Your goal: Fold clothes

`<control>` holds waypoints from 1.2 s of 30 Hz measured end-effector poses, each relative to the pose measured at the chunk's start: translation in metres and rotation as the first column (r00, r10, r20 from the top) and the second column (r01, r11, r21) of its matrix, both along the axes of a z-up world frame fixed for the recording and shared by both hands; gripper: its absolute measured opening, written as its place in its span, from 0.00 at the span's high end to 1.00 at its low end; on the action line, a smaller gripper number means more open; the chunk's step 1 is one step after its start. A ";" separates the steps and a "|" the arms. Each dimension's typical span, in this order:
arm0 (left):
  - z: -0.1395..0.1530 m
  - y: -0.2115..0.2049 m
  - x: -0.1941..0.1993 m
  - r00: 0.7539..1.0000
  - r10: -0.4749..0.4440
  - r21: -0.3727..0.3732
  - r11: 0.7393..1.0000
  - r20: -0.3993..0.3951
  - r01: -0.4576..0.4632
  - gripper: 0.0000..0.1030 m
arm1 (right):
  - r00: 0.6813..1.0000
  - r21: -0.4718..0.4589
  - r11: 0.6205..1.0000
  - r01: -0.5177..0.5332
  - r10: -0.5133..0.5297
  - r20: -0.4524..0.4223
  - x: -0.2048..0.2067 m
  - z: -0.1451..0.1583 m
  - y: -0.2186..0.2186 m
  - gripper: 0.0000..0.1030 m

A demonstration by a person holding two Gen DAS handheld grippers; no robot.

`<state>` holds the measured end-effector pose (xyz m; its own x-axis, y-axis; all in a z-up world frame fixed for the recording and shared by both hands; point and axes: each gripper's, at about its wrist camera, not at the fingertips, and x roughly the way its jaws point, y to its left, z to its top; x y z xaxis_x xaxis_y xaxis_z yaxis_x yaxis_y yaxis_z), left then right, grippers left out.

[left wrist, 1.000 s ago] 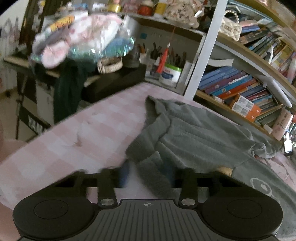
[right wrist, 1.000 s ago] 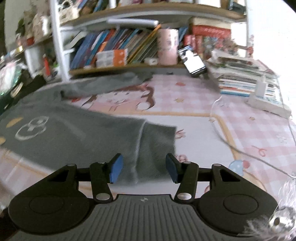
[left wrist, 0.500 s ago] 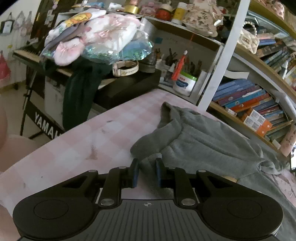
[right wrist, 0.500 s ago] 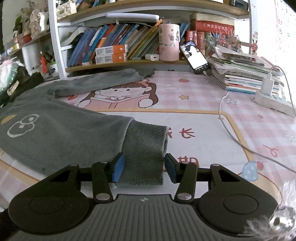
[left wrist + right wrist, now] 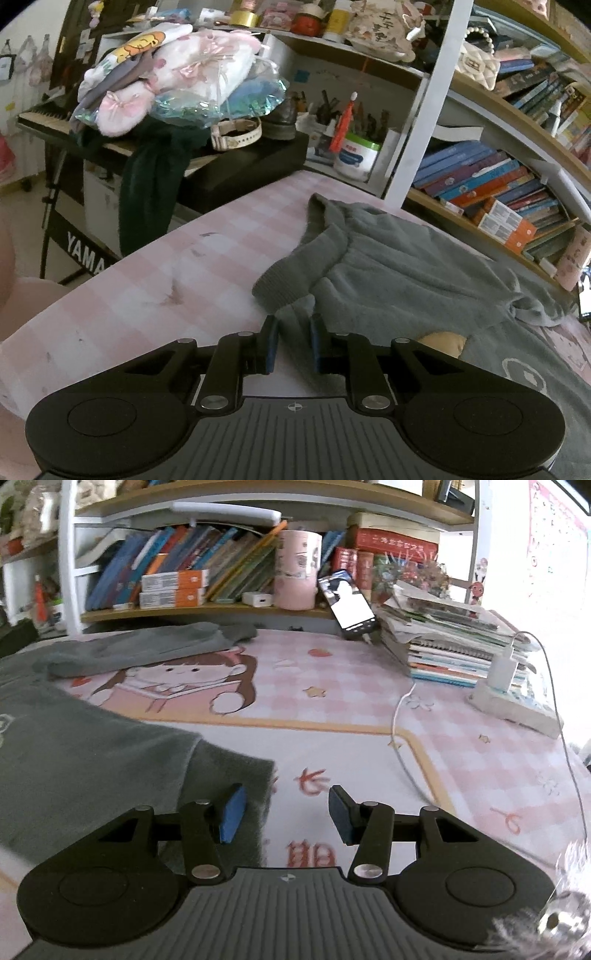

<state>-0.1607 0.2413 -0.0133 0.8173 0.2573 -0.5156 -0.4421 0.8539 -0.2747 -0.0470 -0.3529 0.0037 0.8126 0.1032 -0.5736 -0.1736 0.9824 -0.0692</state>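
Observation:
A grey sweater (image 5: 399, 266) lies spread on the pink checked desk mat (image 5: 155, 280). One sleeve is folded back over the body, with its ribbed cuff (image 5: 284, 284) just ahead of my left gripper (image 5: 293, 345). The left gripper is shut on a fold of the grey fabric below that cuff. In the right wrist view the sweater (image 5: 92, 753) fills the lower left, and its ribbed hem corner (image 5: 243, 779) lies between my right gripper's fingers. The right gripper (image 5: 284, 818) is open, with its left pad over the hem and its right pad over bare mat.
A bookshelf (image 5: 495, 199) runs along the back of the desk. A keyboard stand with piled bags (image 5: 177, 85) is at the left. In the right wrist view a phone (image 5: 351, 605), a book stack (image 5: 454, 642), a power strip with charger (image 5: 509, 698) and a white cable (image 5: 402, 738) lie at the right.
My left gripper has shut on the sweater fabric by the cuff. My right gripper has shifted right, so the hem now lies under its left finger instead of centred between the fingers.

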 end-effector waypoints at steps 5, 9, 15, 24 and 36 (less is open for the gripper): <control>0.012 -0.010 -0.014 0.999 0.008 0.059 0.998 0.049 -0.010 0.68 | 1.000 0.033 0.999 0.016 -0.016 0.008 0.007 0.004 -0.002 0.52; 0.022 -0.018 -0.025 0.996 0.010 0.105 0.994 0.088 -0.020 0.49 | 0.999 0.077 0.997 -0.010 0.006 0.042 -0.009 0.010 -0.001 0.34; 0.032 -0.043 -0.029 0.992 -0.072 0.145 0.988 0.103 0.056 0.25 | 0.993 0.100 0.992 -0.083 0.075 0.086 -0.034 0.022 0.013 0.16; 0.025 -0.094 -0.017 0.979 -0.202 0.259 0.948 0.031 0.188 0.05 | 0.973 0.117 0.971 -0.209 0.194 0.124 -0.060 0.029 0.039 0.00; 0.014 -0.123 -0.009 0.950 -0.310 0.286 0.908 -0.030 0.306 0.00 | 0.962 0.153 0.950 -0.271 0.266 0.056 -0.064 0.016 0.057 0.00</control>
